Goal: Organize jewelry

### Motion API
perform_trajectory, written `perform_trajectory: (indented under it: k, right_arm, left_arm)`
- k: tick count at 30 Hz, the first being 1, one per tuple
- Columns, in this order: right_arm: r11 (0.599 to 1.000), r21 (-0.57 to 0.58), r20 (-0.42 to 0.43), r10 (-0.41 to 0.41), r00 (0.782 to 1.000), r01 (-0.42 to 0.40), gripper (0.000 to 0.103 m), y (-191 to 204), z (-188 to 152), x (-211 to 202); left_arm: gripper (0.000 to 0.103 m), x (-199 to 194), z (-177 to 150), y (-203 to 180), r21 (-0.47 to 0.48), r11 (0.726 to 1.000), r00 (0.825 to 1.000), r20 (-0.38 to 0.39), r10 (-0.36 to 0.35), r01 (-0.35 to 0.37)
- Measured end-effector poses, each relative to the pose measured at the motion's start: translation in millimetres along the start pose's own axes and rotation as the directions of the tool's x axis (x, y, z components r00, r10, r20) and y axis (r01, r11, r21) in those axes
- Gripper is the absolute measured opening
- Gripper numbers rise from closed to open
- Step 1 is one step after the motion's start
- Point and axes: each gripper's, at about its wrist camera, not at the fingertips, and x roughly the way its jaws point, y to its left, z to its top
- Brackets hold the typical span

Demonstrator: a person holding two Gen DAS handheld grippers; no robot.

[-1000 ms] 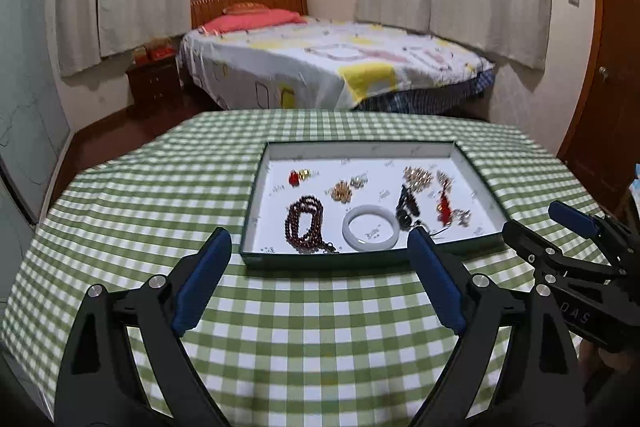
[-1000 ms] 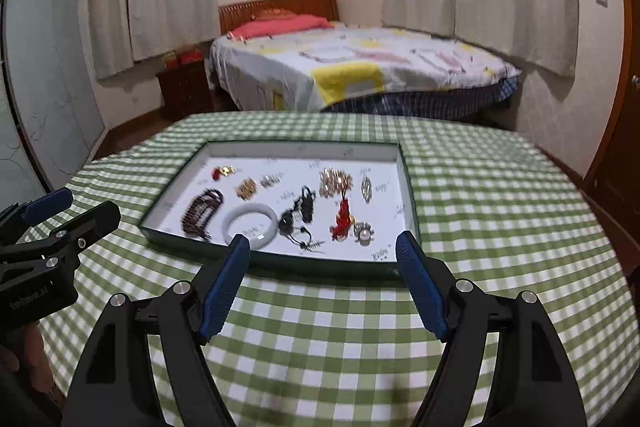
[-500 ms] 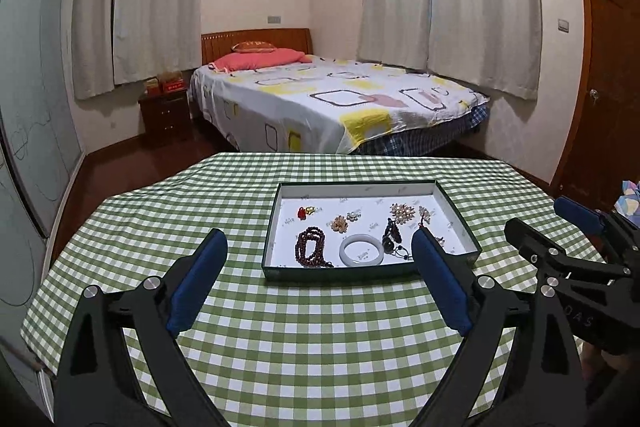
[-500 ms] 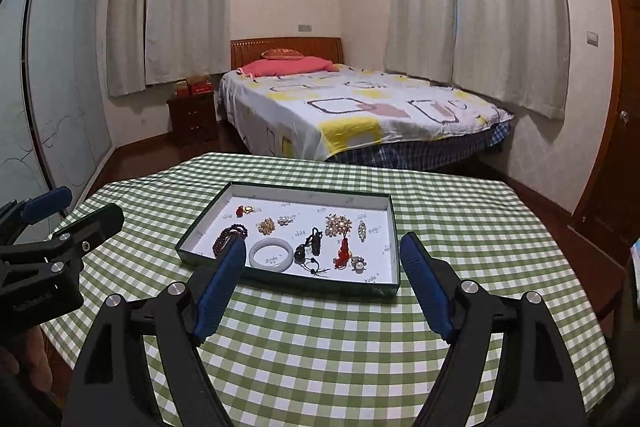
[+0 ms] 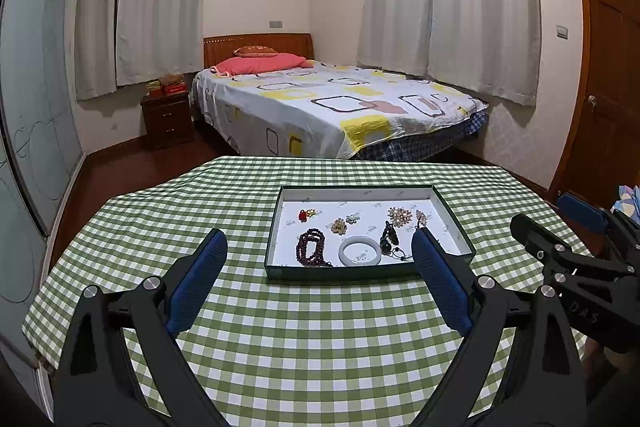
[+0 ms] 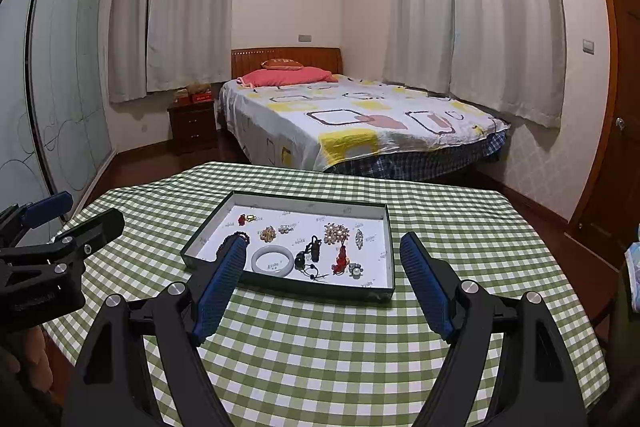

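Both claws wide apart, jewelry tray (image 5: 370,273) well beyond them

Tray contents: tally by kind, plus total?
In the tray:
Dark red bead strand: 1
White bangle: 1
Black corded pendant: 1
Red tassel charm: 1
Small red-and-gold charm: 1
Brooch-like clusters and small pieces: 5, kind too small to tell
Total: 10
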Motion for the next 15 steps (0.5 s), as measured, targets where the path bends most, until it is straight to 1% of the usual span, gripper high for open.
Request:
perform_trajectory:
  k: [15]
  right_arm:
    - [1.000, 0.000, 0.002, -0.001, 1.000, 0.001, 0.077, -2.1, 0.8, -0.7]
  left_arm:
    - [0.091, -4.9, -1.4, 2.8, -0.010, 1.000, 1.000, 0.003, 0.005, -0.005]
